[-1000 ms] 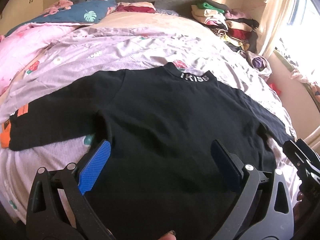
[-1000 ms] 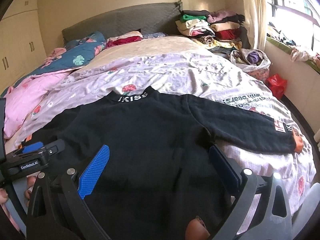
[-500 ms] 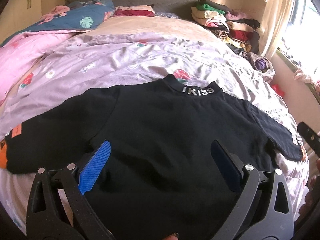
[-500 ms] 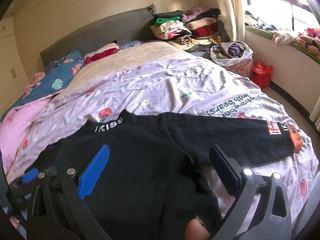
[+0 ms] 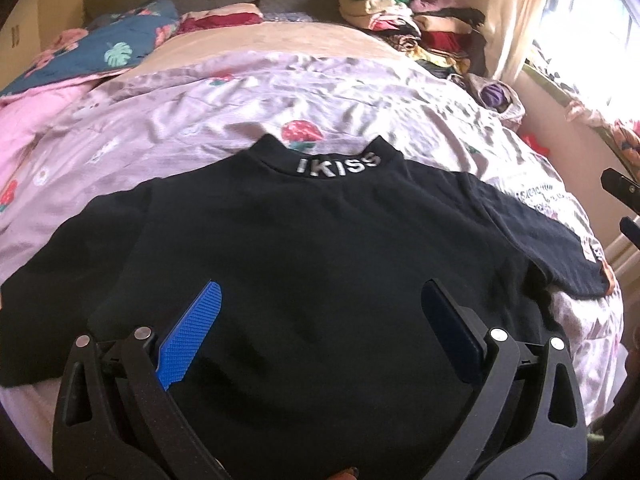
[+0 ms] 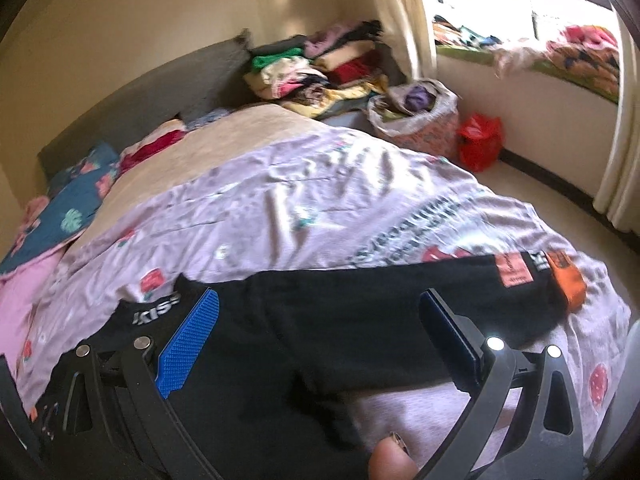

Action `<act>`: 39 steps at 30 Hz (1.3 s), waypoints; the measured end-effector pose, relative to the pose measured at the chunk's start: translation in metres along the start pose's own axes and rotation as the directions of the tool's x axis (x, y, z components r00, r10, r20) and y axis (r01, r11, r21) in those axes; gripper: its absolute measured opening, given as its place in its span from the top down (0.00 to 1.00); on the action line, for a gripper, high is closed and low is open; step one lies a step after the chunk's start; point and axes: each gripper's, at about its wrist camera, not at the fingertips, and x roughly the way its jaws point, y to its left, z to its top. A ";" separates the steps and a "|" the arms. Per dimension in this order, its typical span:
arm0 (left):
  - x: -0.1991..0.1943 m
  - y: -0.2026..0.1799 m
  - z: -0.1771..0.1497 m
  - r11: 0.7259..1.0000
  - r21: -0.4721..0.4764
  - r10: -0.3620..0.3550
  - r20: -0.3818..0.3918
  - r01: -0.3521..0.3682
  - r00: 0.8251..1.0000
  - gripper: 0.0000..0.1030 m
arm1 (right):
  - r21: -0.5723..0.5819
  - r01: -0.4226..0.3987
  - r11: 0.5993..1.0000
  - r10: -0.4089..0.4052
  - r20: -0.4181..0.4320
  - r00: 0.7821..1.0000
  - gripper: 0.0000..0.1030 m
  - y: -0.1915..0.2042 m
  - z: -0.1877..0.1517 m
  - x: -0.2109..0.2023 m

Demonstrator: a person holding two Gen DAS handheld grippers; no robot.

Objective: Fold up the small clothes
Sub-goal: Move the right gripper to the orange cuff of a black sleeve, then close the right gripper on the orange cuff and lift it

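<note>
A black long-sleeved top (image 5: pixel 312 256) with white "IKISS" lettering on the collar lies flat on the lilac bedspread (image 5: pixel 240 104), both sleeves spread out. My left gripper (image 5: pixel 320 292) is open and empty, hovering over the middle of the top's body. My right gripper (image 6: pixel 320 300) is open and empty, above the top's right sleeve (image 6: pixel 380 304), whose orange cuff (image 6: pixel 568 280) lies at the far right. The top (image 6: pixel 248 368) fills the lower left of the right wrist view. Part of the right gripper shows at the right edge of the left wrist view (image 5: pixel 624 200).
A stack of folded clothes (image 5: pixel 408 20) sits at the bed's far right corner. Pillows and a pink quilt (image 5: pixel 24 120) lie at the left. Beside the bed stand a bag of clothes (image 6: pixel 416 116) and a red bag (image 6: pixel 480 140) under the window.
My left gripper has shifted right to centre over the top's body. My right gripper has swung right toward the right sleeve and its cuff. Both stay open.
</note>
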 end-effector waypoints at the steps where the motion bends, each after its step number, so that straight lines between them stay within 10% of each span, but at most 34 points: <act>1: 0.002 -0.002 0.000 1.000 0.006 0.000 -0.001 0.000 1.000 0.09 | 0.016 0.012 1.000 -0.012 0.002 1.000 0.04 -0.007 0.001 0.002; 18: 0.030 -0.056 0.003 0.999 0.040 -0.029 -0.065 0.031 0.997 0.09 | 0.244 0.182 0.953 -0.167 -0.080 0.983 0.04 -0.113 0.003 0.027; 39: 0.058 -0.110 0.026 0.994 0.093 -0.048 -0.109 0.058 0.993 0.09 | 0.548 0.288 0.785 -0.212 -0.199 0.957 0.04 -0.238 -0.023 0.061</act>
